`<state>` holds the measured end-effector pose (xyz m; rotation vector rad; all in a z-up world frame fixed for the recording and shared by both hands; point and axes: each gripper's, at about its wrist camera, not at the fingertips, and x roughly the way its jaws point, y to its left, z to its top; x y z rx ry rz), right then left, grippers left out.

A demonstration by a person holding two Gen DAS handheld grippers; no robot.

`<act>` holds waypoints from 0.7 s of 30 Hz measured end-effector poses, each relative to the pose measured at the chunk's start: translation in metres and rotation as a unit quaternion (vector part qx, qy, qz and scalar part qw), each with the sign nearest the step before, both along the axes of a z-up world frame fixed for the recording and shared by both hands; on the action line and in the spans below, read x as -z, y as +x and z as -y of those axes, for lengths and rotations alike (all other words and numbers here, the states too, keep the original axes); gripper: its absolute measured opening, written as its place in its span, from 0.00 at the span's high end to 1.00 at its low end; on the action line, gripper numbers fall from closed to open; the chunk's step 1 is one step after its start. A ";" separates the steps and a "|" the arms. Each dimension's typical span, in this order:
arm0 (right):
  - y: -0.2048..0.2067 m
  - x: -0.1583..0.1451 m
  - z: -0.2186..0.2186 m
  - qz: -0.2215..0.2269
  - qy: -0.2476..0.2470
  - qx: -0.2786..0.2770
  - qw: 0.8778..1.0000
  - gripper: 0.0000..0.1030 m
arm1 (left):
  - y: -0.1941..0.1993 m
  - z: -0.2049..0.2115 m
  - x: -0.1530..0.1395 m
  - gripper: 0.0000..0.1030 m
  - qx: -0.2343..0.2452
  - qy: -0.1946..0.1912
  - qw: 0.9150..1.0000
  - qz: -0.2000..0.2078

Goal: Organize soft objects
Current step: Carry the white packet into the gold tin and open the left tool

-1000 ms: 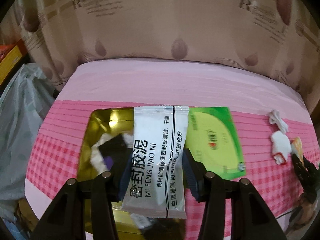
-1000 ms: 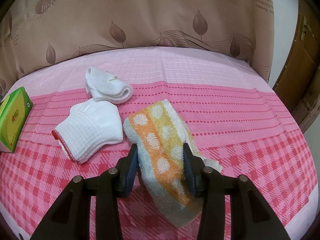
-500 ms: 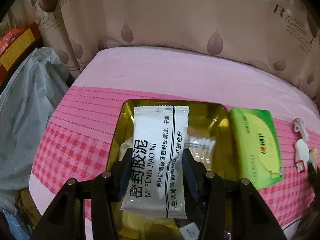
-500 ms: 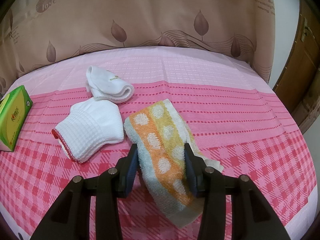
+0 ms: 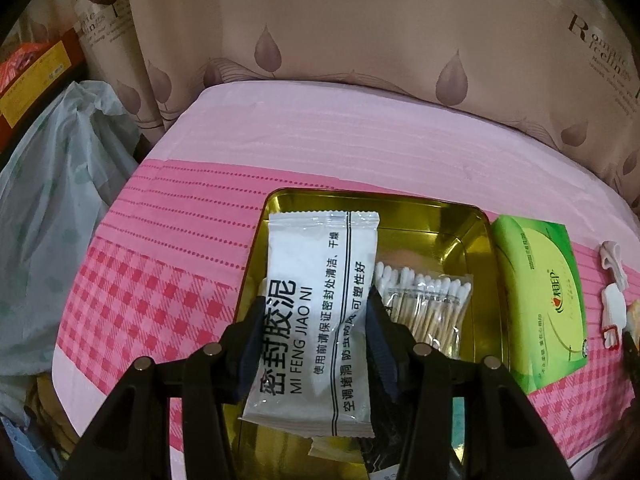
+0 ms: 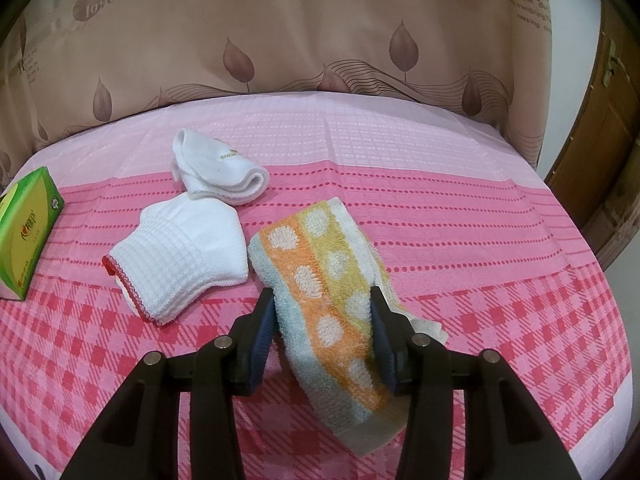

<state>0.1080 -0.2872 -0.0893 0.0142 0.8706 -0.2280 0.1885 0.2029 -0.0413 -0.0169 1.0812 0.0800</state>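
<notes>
Your left gripper (image 5: 316,316) is clamped on the white sealant pouch (image 5: 316,300), held over the gold tin (image 5: 472,232) w/ the cotton swabs (image 5: 424,304) on its right, prob so it drops in on release. Right gripper (image 6: 324,312) pinches the dotted towel (image 6: 320,276) mid-length on the pink cloth (image 6: 480,240), socks (image 6: 188,256) just left, likely ready to lift next.

Leaf-print curtain (image 6: 320,60) behind pink checked bedspread (image 6: 500,300); plastic bag (image 5: 52,220) beside it.

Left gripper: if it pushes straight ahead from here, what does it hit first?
Likely the gold tin: the left gripper, shut on the white packet, points into it, so the packet's far end should meet the tin's floor or far wall; depth is unclear.
</notes>
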 end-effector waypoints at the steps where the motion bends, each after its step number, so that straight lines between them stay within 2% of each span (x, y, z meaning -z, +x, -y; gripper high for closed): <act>1: 0.001 0.000 -0.001 -0.001 -0.001 -0.001 1.000 0.57 | 0.000 -0.001 0.000 0.51 -0.001 0.000 1.000 -0.001; 13: 0.001 0.001 -0.001 -0.002 -0.003 -0.003 1.000 0.55 | -0.006 -0.008 -0.001 0.47 0.000 -0.009 1.000 -0.014; 17: 0.001 0.001 -0.001 -0.002 -0.004 -0.003 1.000 0.55 | -0.015 -0.008 -0.009 0.47 -0.001 -0.005 1.000 -0.001; 21: 0.001 0.001 0.000 -0.002 -0.004 -0.003 1.000 0.55 | -0.032 -0.006 -0.019 0.47 -0.003 0.016 1.000 0.022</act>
